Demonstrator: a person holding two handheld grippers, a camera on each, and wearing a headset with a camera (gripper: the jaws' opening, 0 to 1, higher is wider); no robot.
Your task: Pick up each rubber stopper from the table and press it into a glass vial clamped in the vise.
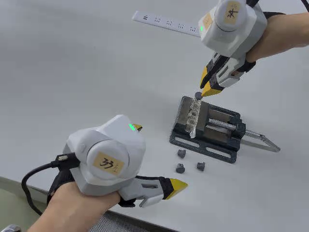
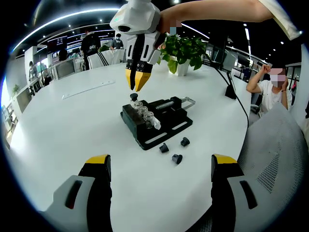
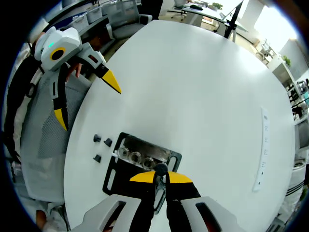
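Head view: left gripper (image 1: 157, 157) low at the near edge of the white round table (image 1: 87, 72), gripped in a fist from below and angled toward the right, cable trailing off its back; its yellow-tipped tongs stand spread wide, nothing between them. Right gripper (image 1: 207, 88) comes down steeply from the upper right, wrist bent, tongs pressed together on a small dark rubber stopper (image 1: 198, 96). The stopper sits right at the mouth of the far-end vial in a row of clear glass vials (image 1: 193, 117) clamped in a black metal bench vise (image 1: 219, 140); whether it touches the glass I cannot tell. Three loose dark stoppers (image 1: 181, 153) lie on the table just in front of the vise, near each other. A long white power strip (image 1: 166, 21) lies well beyond. Each gripper carries a round tan sticker with handwriting, not legible. Left gripper view adds a potted green plant (image 2: 181, 50) behind the vise, a grey mesh chair (image 2: 275, 159) and seated people. Right gripper view looks straight down on the vial mouths.
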